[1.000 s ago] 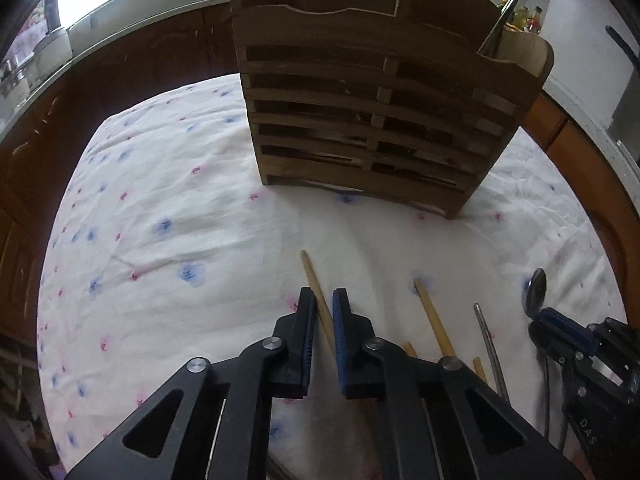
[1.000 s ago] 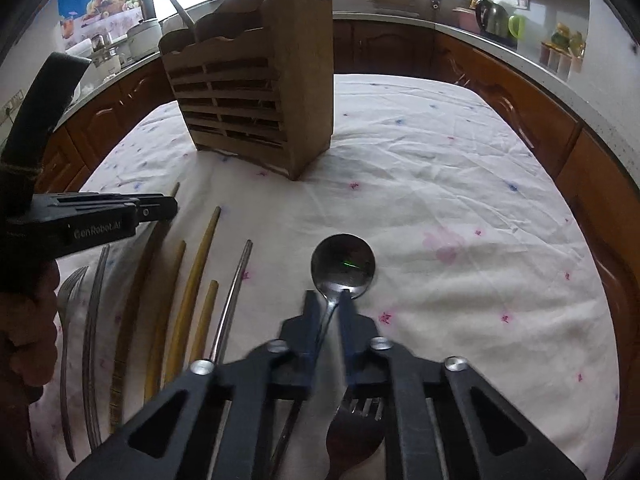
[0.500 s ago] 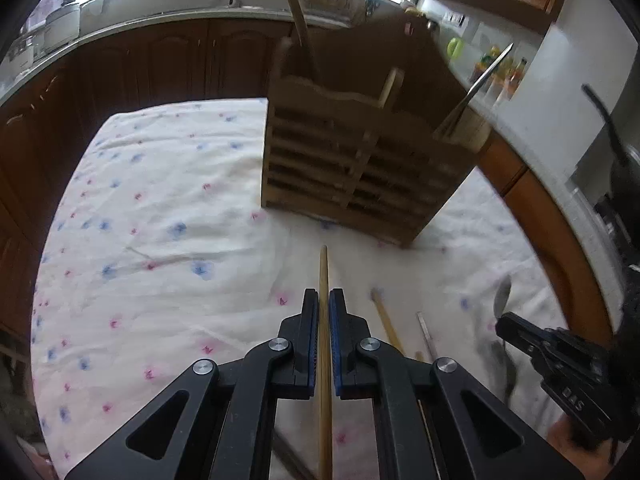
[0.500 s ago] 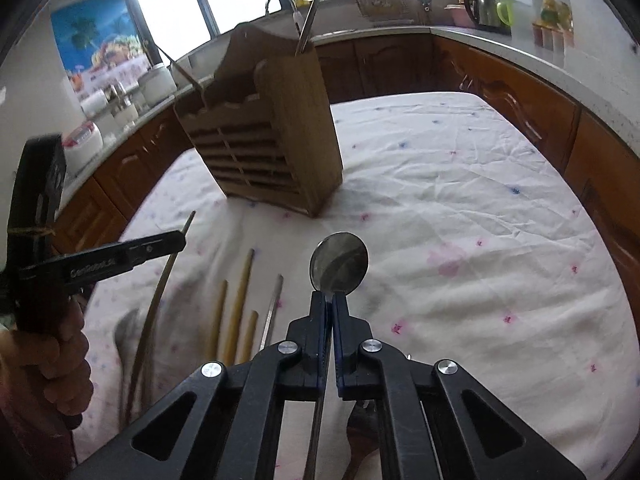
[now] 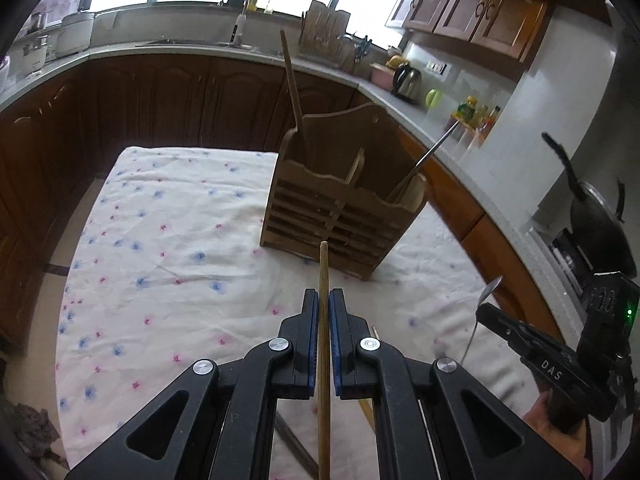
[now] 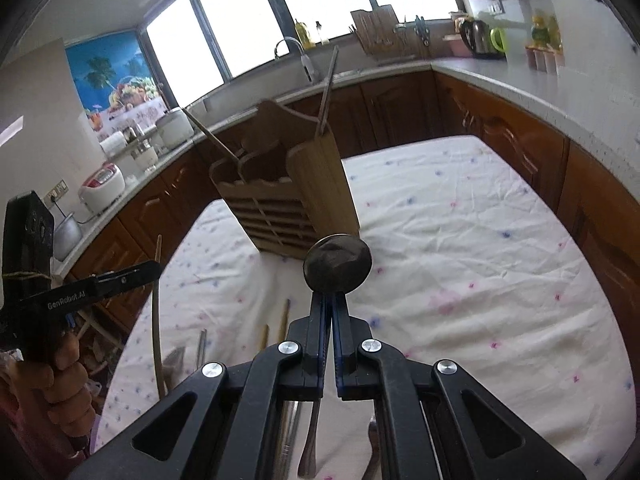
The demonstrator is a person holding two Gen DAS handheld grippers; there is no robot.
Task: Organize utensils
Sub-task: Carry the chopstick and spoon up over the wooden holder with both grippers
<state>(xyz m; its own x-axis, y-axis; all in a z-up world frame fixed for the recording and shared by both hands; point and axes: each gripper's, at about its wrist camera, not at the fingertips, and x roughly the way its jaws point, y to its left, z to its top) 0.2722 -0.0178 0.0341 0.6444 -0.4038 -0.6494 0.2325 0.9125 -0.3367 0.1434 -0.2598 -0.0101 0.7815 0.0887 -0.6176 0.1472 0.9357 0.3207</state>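
My left gripper [image 5: 324,304] is shut on a wooden chopstick [image 5: 323,272] and holds it above the table, tip pointing at the wooden utensil holder [image 5: 340,216]. My right gripper [image 6: 331,304] is shut on a metal spoon [image 6: 337,263], bowl forward, lifted above the cloth in front of the holder [image 6: 292,196]. The holder has a wooden chopstick [image 5: 294,92] in its left slot and a metal one [image 5: 434,148] in its right slot. The right gripper and spoon [image 5: 490,286] show at right in the left wrist view; the left gripper and chopstick [image 6: 157,304] show at left in the right wrist view.
Several chopsticks [image 6: 285,320] and metal utensils [image 6: 200,346] lie on the flowered tablecloth [image 6: 460,248] below the grippers. Dark wooden cabinets [image 5: 180,100] and a counter with a kettle [image 5: 406,78] surround the table.
Both grippers have risen from the table, the left carrying the chopstick and the right carrying the spoon. The holder now looks farther and lower in both views.
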